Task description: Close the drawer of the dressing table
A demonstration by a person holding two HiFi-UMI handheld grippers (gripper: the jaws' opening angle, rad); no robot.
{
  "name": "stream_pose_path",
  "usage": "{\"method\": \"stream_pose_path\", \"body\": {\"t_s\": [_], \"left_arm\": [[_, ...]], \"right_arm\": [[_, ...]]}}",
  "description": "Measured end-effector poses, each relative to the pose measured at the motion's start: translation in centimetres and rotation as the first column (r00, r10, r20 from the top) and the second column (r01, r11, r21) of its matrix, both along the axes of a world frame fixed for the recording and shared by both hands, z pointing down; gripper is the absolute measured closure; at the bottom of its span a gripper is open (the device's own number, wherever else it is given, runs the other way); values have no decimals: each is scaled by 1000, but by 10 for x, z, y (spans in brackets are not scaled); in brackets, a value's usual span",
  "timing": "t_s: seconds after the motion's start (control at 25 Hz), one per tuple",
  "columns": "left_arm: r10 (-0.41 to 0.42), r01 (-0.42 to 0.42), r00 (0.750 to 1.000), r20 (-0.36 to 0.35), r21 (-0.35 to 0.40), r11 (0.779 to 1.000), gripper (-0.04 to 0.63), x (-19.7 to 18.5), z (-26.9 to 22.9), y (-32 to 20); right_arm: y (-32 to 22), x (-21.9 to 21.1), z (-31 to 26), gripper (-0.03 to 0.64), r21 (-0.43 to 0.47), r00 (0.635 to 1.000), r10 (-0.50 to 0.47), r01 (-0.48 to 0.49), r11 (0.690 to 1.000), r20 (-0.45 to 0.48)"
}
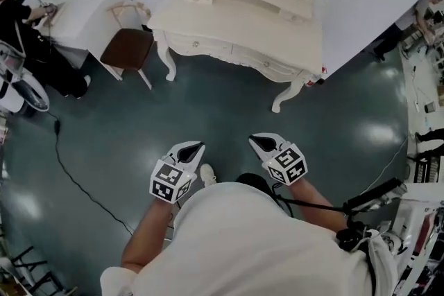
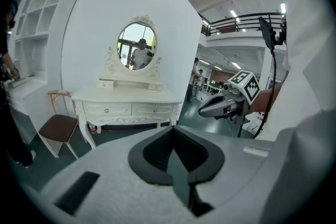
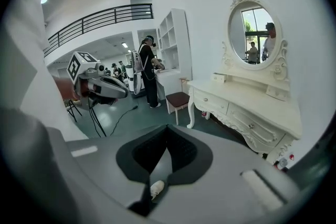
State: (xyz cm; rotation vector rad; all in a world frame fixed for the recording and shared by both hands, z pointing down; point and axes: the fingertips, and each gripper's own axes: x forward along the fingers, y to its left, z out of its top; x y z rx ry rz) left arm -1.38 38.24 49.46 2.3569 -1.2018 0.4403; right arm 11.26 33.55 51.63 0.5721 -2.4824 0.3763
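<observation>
Two hand-held grippers sit low in your head view, the left hand-held gripper (image 1: 195, 149) and the right hand-held gripper (image 1: 261, 143) side by side in front of your body, both pointing up the picture. The dressing table (image 1: 236, 24) stands ahead of them against the white wall, well apart from both tips, with a stretch of bare green floor (image 1: 208, 107) between. A brown-seated chair (image 1: 128, 48) stands just beside the table's left end.

From your left gripper view, the jaws of the left hand-held gripper (image 2: 172, 130) are closed tip to tip with nothing held. The dressing table (image 2: 128, 96) lies straight beyond them and a little left, well apart. Its two front drawers (image 2: 107, 109) look flush with the front. The oval mirror (image 2: 137, 45) rises above it. Your right hand-held gripper (image 2: 206, 109) shows at the right, level with the table top.

From your right gripper view, the right hand-held gripper (image 3: 167, 131) also has its jaws together and empty. The dressing table (image 3: 247, 99) lies ahead and to the right, out of reach. Its drawers (image 3: 212, 103) face the floor between you and it. Your left hand-held gripper (image 3: 122, 93) shows at the left.
</observation>
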Motion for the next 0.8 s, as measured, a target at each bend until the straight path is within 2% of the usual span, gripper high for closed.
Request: {"method": "stream_pose_path", "body": {"t_s": [0.16, 0.4, 0.56, 0.8], "left_arm": [[-5, 5, 1000, -12, -14, 1000, 593, -29, 5, -36], [5, -5, 1000, -13, -45, 999, 594, -23, 12, -97], [-1, 2, 1000, 3, -48, 999, 592, -18, 18, -154], [-27, 29, 998, 61, -27, 999, 592, -29, 8, -260]], "right_arm": [[-27, -32, -4, 617, 6, 1000, -3, 3, 1000, 10], [-88, -22, -1, 617, -32, 1000, 15, -15, 999, 11], [-147, -17, 12, 617, -41, 1000, 13, -12, 999, 21], [-259, -28, 1, 617, -9, 999, -16, 17, 1000, 51]]}}
